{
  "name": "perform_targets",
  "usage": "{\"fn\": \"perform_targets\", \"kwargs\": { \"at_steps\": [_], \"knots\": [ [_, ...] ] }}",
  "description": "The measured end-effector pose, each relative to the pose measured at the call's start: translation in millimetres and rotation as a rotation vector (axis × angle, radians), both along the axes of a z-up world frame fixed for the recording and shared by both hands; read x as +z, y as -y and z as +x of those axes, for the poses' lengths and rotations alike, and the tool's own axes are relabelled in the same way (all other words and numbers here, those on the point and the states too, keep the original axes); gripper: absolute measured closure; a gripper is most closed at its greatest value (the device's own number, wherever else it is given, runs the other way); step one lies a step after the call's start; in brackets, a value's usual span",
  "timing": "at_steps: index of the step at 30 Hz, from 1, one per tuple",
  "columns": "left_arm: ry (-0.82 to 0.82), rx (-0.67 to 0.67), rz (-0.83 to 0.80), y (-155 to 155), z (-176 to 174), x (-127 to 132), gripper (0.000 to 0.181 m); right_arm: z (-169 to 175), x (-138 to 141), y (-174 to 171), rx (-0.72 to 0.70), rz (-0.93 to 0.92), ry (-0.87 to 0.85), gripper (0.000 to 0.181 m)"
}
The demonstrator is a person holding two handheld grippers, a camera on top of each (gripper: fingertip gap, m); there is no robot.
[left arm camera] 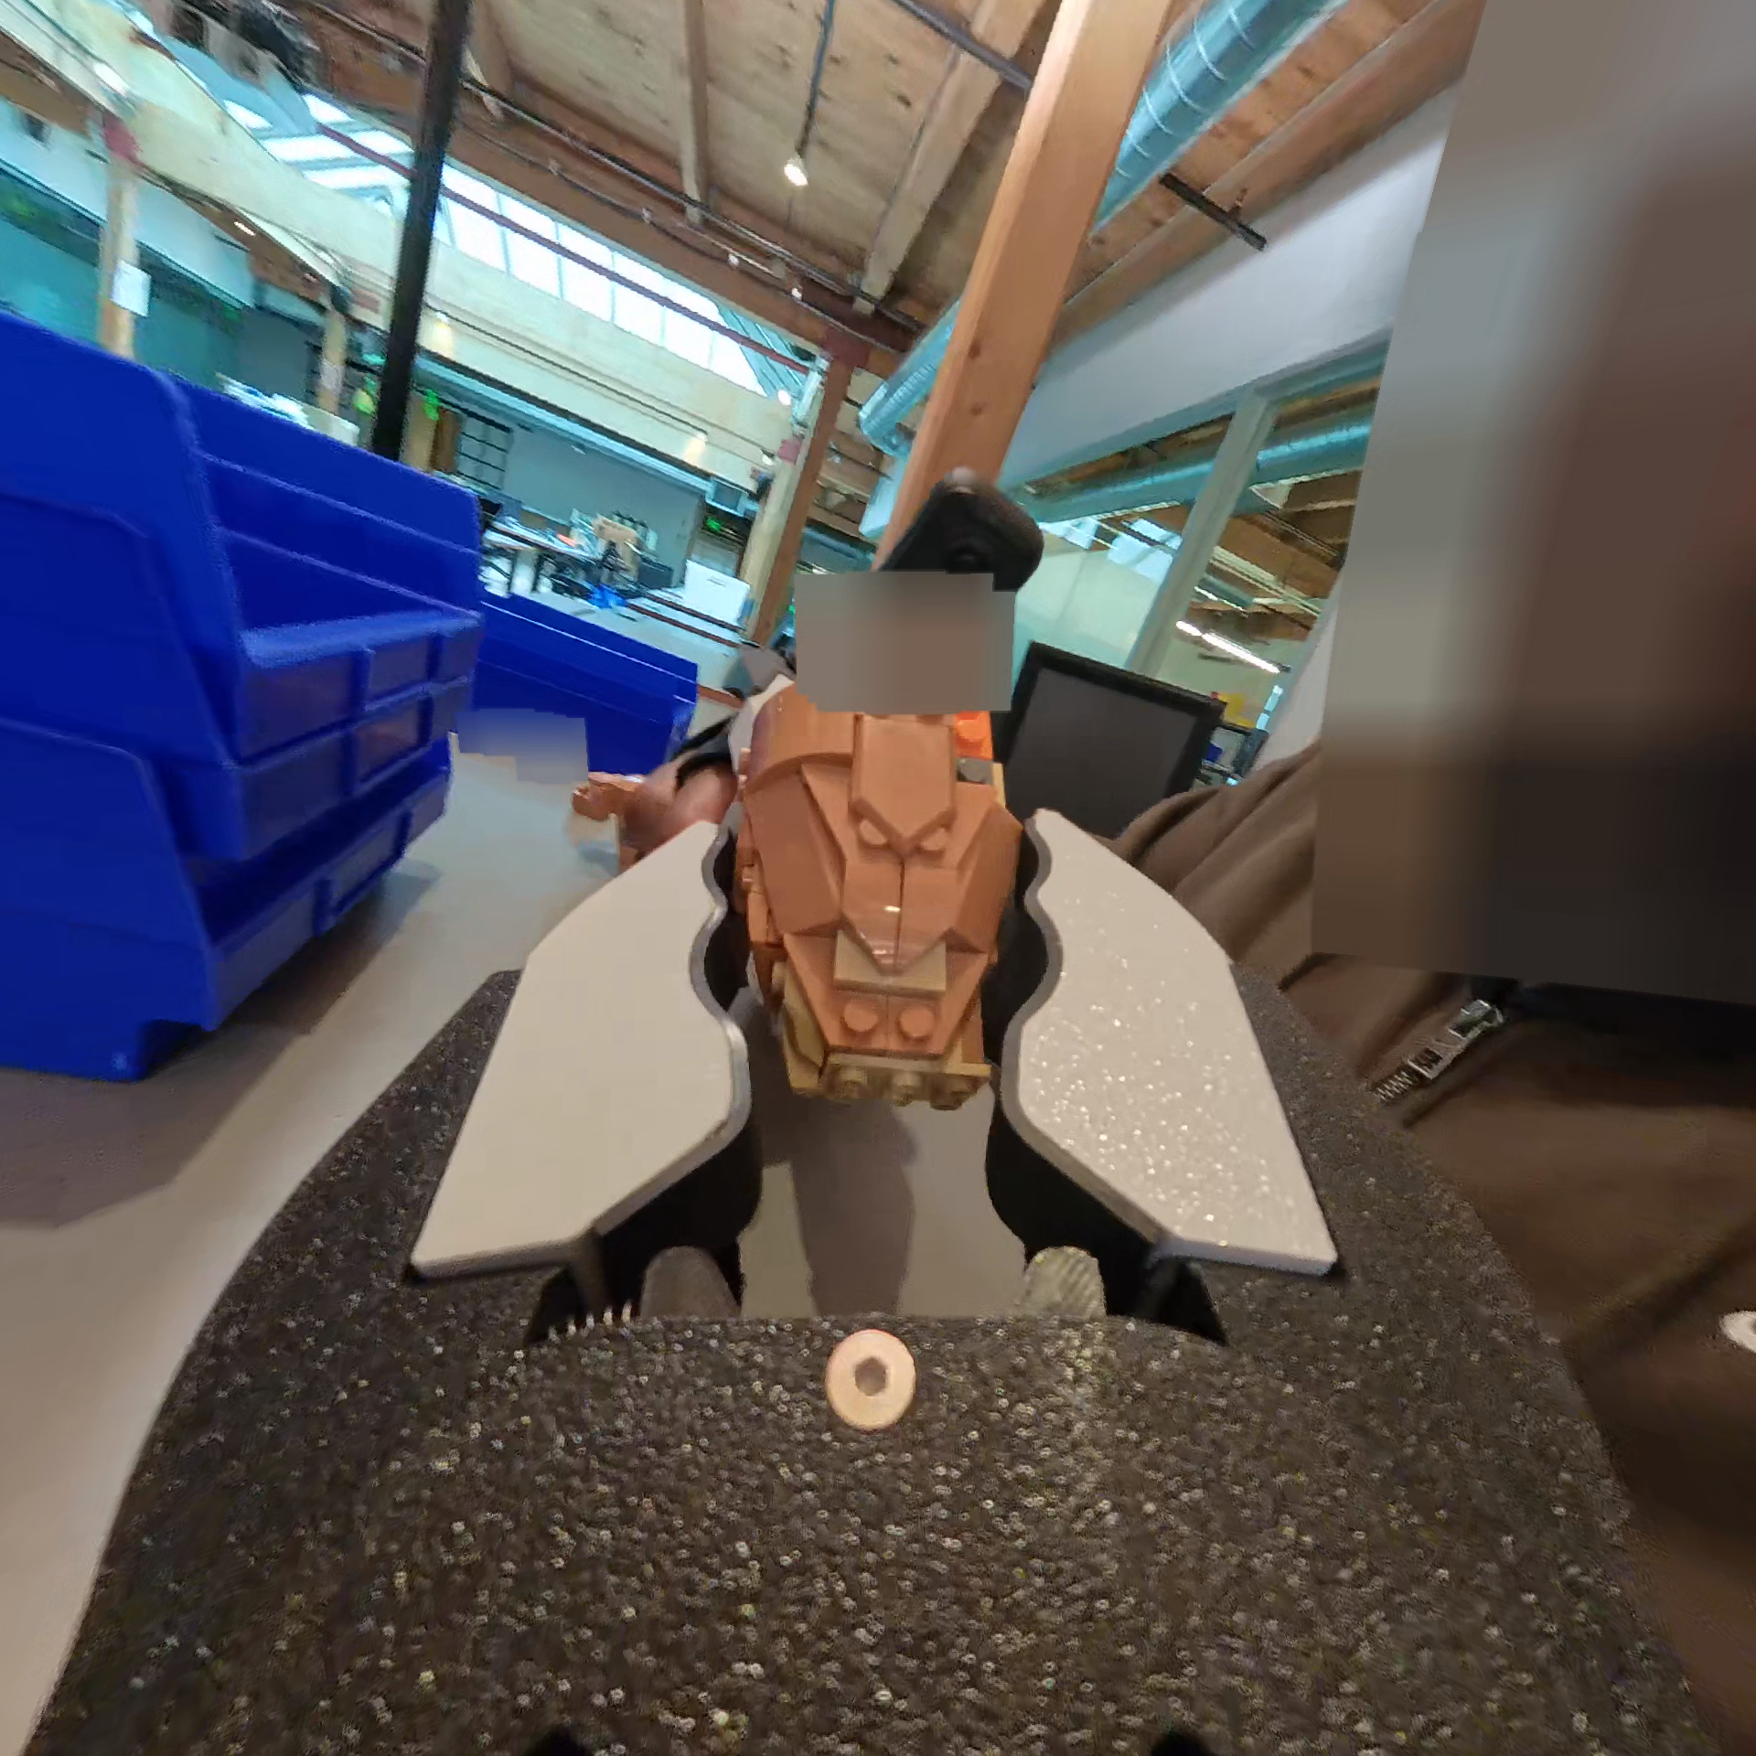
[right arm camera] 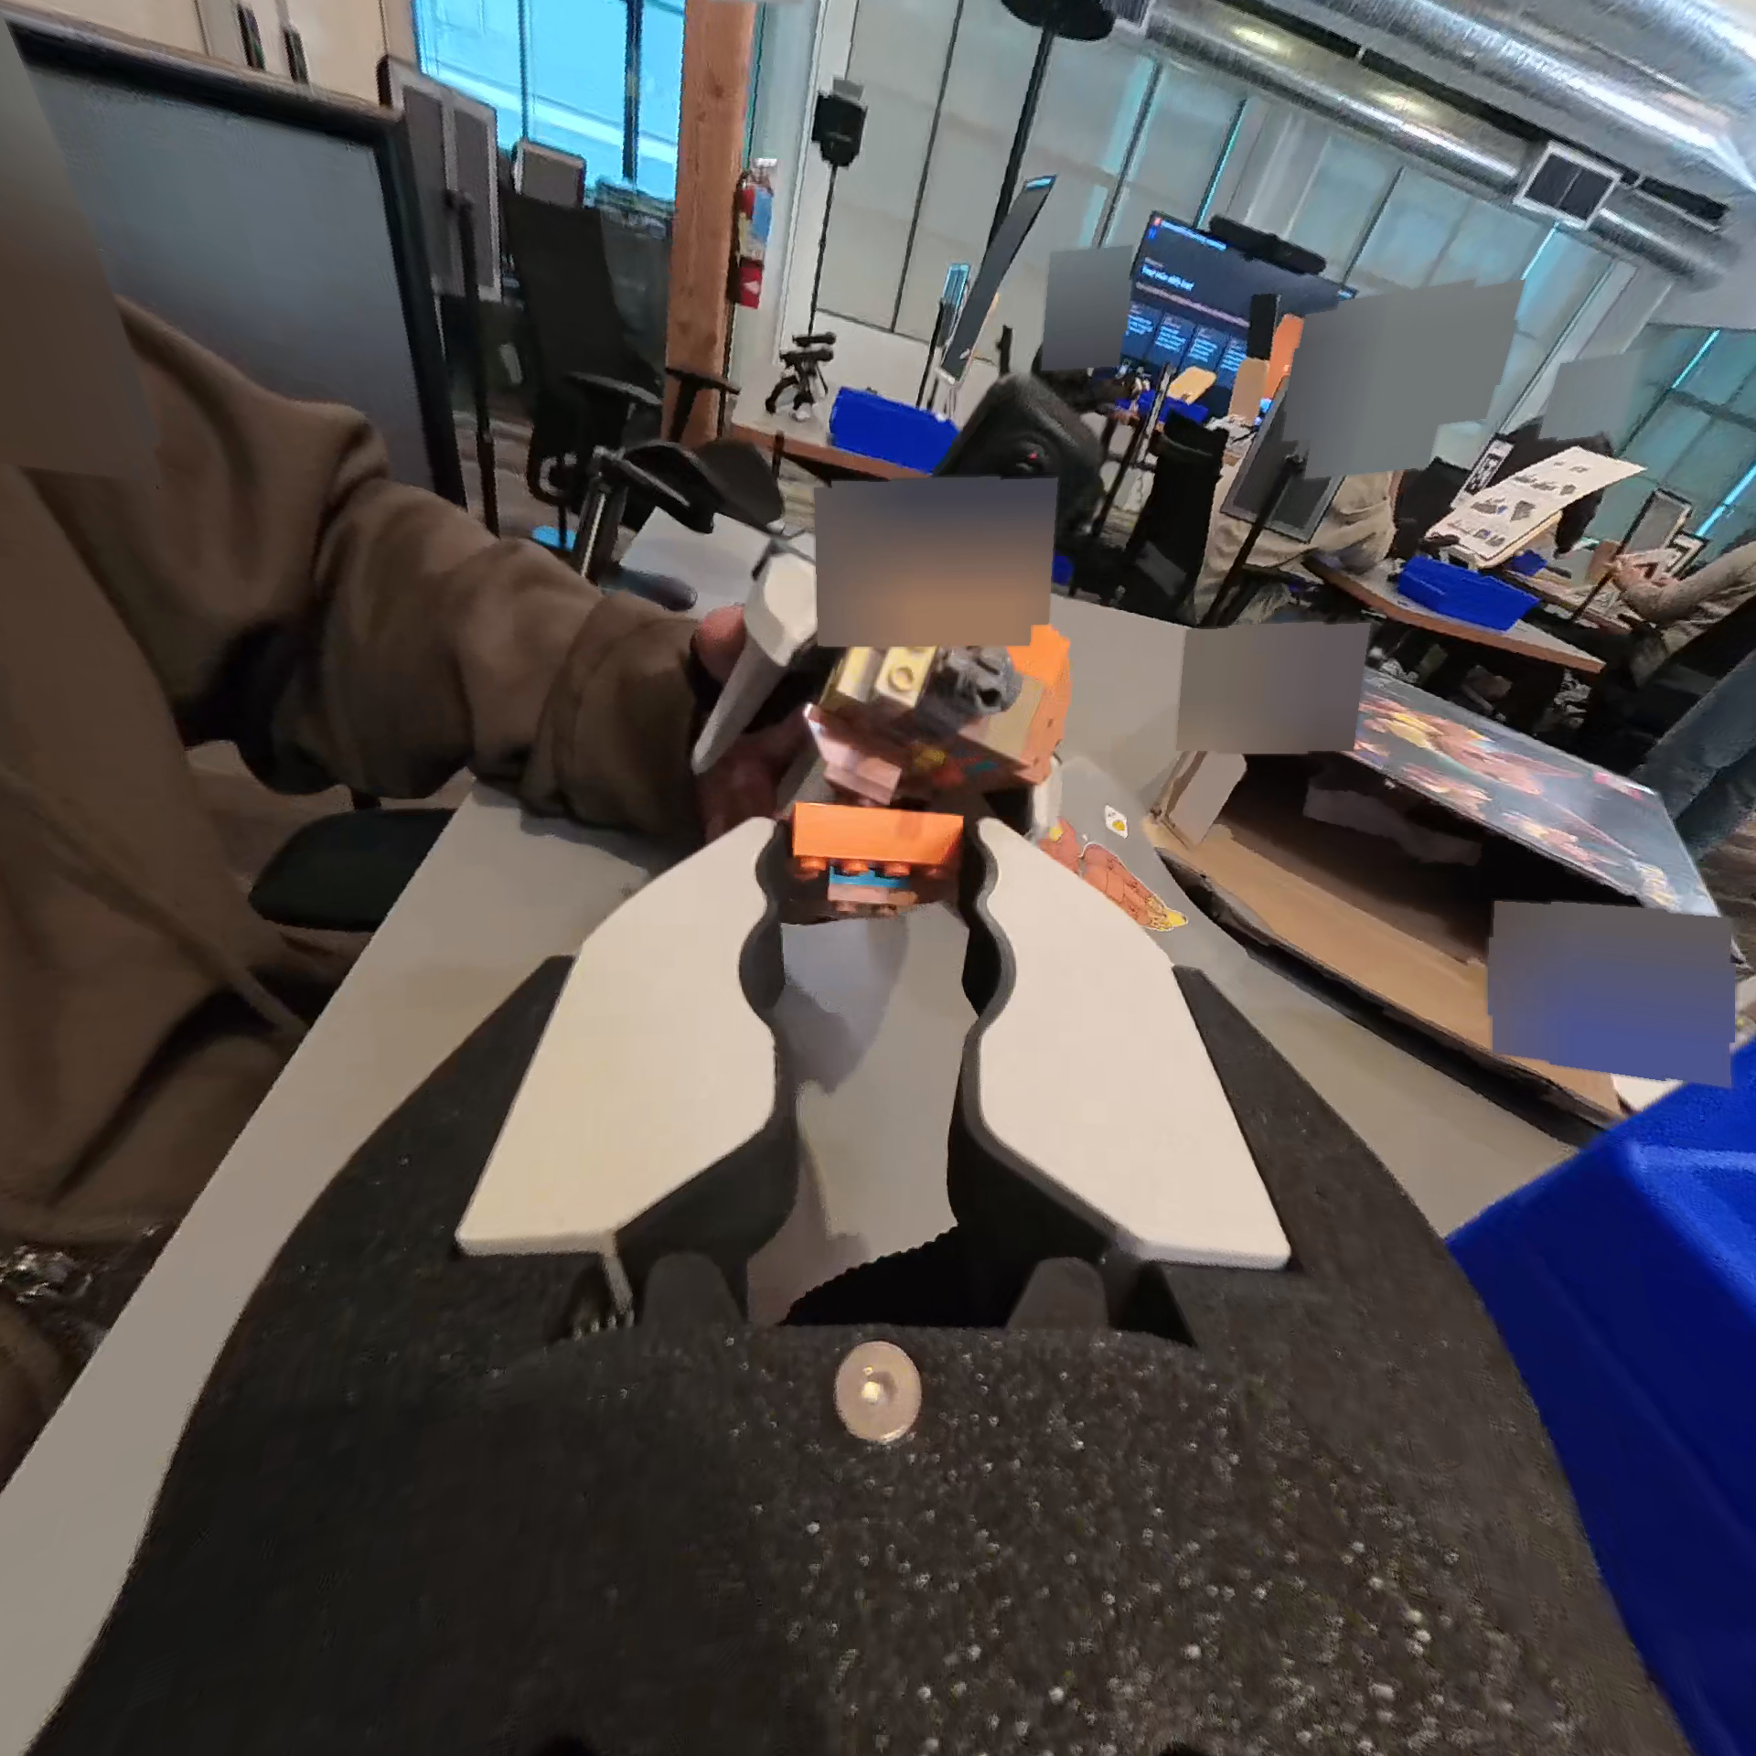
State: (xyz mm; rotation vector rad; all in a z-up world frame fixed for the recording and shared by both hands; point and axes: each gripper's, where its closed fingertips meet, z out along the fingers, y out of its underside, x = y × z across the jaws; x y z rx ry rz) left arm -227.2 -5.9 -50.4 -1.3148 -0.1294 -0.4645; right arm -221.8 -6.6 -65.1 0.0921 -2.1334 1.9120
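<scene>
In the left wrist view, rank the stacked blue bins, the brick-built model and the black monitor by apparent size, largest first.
1. stacked blue bins
2. brick-built model, held in the left gripper
3. black monitor
The model sits nearest the camera, so its true rank against the monitor is unsure.

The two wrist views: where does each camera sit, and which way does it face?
Left wrist view: on the left tongs, facing along the grey table toward stacked blue plastic bins; they clamp a brown brick-built model; a brown sleeve shows.
Right wrist view: on the right tongs, facing the office; they clamp an orange brick part.
Shared: the same model and sleeve.
</scene>
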Motion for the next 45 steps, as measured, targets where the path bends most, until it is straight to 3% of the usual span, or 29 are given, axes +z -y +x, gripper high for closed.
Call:
{"fn": "perform_targets", "kwargs": {
  "at_steps": [5, 10, 12, 16, 19, 22, 26, 30, 34, 38, 45],
  "knots": [
    [-0.057, 0.242, -0.075, 5.3, -31.7, -3.4, 0.125, -8.8, 14.0, -13.1, -0.012, -0.073, 0.037, 0.147],
    [-0.237, 0.519, -0.446, 6.9, -64.2, -44.0, 0.125, -14.4, 26.8, -27.4, -0.017, -0.13, 0.039, 0.147],
    [-0.289, 0.52, -0.668, 5.0, -66.8, -77.9, 0.124, -15.3, 33.9, -32.6, -0.011, -0.17, 0.044, 0.147],
    [-0.378, 0.338, -1.037, 2.8, -44.9, -147.3, 0.124, -16.4, 46.4, -40.2, 0.005, -0.256, 0.077, 0.147],
    [-0.366, 0.305, -1.049, -0.1, -39.5, -149.3, 0.127, -18.6, 53.9, -43.7, 0.012, -0.314, 0.129, 0.147],
    [-0.47, 0.387, -1.026, 4.8, -50.0, -136.1, 0.117, -23.2, 62.5, -47.4, 0.017, -0.386, 0.226, 0.147],
    [-0.633, 0.499, -0.83, 1.4, -53.7, -85.9, 0.11, -32.9, 66.7, -51.2, 0.017, -0.443, 0.386, 0.147],
    [-0.96, 0.694, -0.585, -3.6, -51.8, -14.4, 0.113, -47.8, 68.6, -53.1, -0.033, -0.465, 0.534, 0.147],
    [-1.308, 0.866, -0.606, -11.4, -61.3, 30.0, 0.121, -60.2, 72.6, -47.7, -0.101, -0.414, 0.619, 0.147],
    [-1.486, 0.877, -0.659, -27.1, -77.7, 38.3, 0.13, -66.1, 83.0, -41.7, -0.12, -0.38, 0.671, 0.147],
    [-1.425, 0.955, -0.477, -40.3, -73.3, 50.0, 0.162, -69.9, 79.1, -33.4, -0.093, -0.364, 0.746, 0.147]
  ]
}}
